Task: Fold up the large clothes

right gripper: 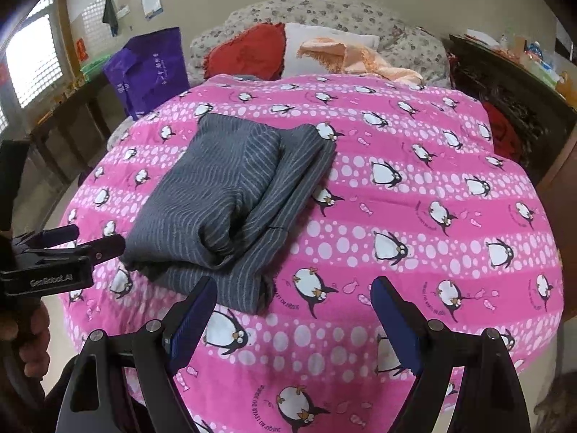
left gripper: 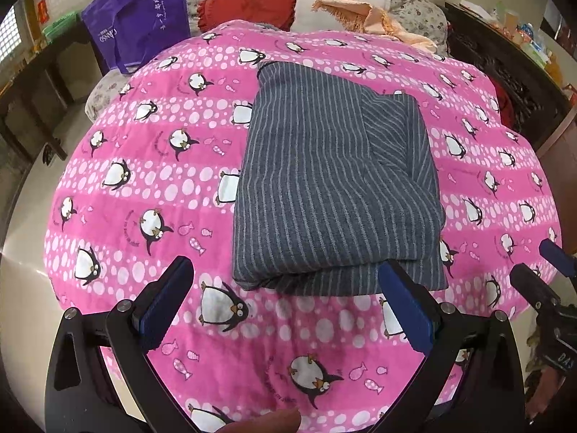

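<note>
A grey striped garment [left gripper: 335, 184] lies folded into a thick rectangle on the pink penguin blanket [left gripper: 144, 187]. In the left wrist view my left gripper [left gripper: 288, 274] hovers open just in front of the fold's near edge, nothing between its blue pads. The right wrist view shows the same folded garment [right gripper: 230, 202] to the left of centre. My right gripper [right gripper: 294, 288] stands open over the blanket [right gripper: 414, 216], its left finger close to the bundle's near corner without gripping it. Each gripper shows at the edge of the other's view: the right gripper [left gripper: 541, 267] and the left gripper [right gripper: 93, 240].
Behind the blanket lie a red cushion [left gripper: 249, 0], a white pillow [left gripper: 324, 0] and a peach towel [left gripper: 371, 18]. A purple bag [left gripper: 140, 18] stands at the back left. Dark furniture [left gripper: 505, 72] with clutter lines the right side. Floor lies beyond the blanket's left edge.
</note>
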